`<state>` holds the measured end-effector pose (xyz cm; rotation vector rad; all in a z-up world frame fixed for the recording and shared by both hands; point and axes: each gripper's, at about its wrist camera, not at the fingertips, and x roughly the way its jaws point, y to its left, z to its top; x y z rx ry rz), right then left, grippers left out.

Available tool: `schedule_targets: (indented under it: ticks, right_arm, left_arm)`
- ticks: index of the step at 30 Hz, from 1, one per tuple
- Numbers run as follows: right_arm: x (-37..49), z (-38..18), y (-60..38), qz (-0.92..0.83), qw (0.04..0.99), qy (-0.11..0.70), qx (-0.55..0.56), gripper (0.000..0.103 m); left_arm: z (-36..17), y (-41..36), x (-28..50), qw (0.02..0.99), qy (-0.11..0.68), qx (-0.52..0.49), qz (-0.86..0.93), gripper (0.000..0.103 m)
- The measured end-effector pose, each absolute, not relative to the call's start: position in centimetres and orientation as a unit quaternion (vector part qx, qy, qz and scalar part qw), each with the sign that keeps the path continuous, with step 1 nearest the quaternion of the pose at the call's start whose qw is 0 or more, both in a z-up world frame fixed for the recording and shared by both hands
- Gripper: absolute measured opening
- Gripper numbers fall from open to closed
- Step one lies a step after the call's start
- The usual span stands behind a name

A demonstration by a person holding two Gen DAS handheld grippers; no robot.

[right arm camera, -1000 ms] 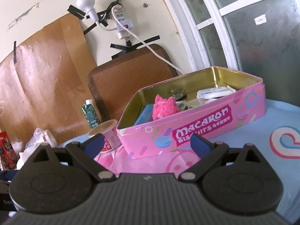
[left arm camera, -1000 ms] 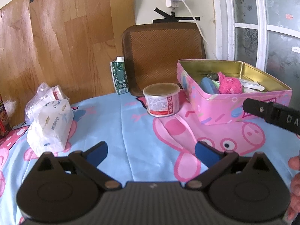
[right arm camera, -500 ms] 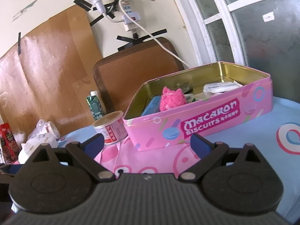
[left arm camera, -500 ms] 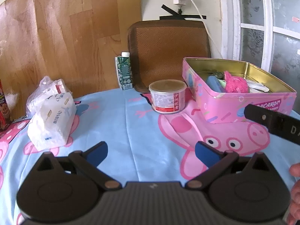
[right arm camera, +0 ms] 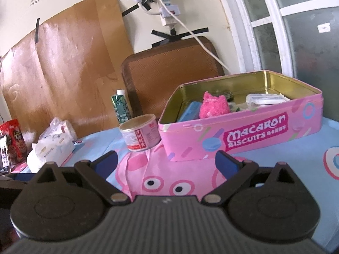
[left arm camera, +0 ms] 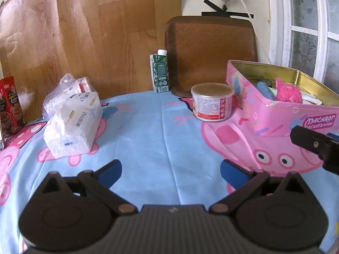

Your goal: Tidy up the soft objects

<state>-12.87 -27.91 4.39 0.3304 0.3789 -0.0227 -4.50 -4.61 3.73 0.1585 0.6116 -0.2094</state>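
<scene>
Both claws hover above the cartoon-pig tablecloth [left arm camera: 148,131], and both are spread wide with nothing between the blue pads. The left gripper [left arm camera: 170,171] faces the middle of the table; the right gripper [right arm camera: 166,162] points toward the near left corner of the pink biscuit tin [right arm camera: 243,131].

The tin sits lidless at the right side of the table. Inside it, toward the left end, a fuzzy pink plush toy [right arm camera: 214,105] stands upright with a blue item [right arm camera: 189,111] just beside it on the left — what the blue item is cannot be told. White packets [right arm camera: 264,99] lie farther right in the tin.

Just left of the tin stands a round can [left arm camera: 211,101] with a red label. On the left side of the table a white tissue pack [left arm camera: 74,122] lies on the cloth, a plastic-wrapped bundle [left arm camera: 63,89] touching its far side. A green carton [left arm camera: 160,72] stands at the far edge, against the wall.
</scene>
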Motion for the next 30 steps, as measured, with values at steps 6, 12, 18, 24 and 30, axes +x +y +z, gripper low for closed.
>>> schedule_targets:
  ticks: [6, 12, 18, 24, 30]
  right_arm:
    - [-12.8, 4.5, -27.9, -0.013, 0.970, 0.184, 0.162, 0.100]
    - [-14.2, 5.6, -28.6, -0.078, 0.975, 0.125, 0.164, 0.103]
    - [-15.7, 6.7, -29.2, -0.073, 0.977, 0.105, 0.171, 0.103]
    - [-15.9, 6.8, -29.1, -0.068, 0.974, 0.117, 0.184, 0.103]
    - [-15.8, 6.3, -28.0, -0.058, 0.973, 0.130, 0.184, 0.103]
  left_arm:
    - [4.2, -4.4, -4.9, 0.946, 0.292, 0.071, -0.120, 0.103]
    - [5.4, -5.2, -6.5, 0.951, 0.258, 0.087, -0.147, 0.103]
    - [6.3, -5.8, -7.3, 0.952, 0.251, 0.095, -0.148, 0.103]
    - [7.1, -6.4, -8.1, 0.955, 0.238, 0.119, -0.129, 0.103]
    - [7.8, -5.9, -8.4, 0.955, 0.239, 0.111, -0.138, 0.103]
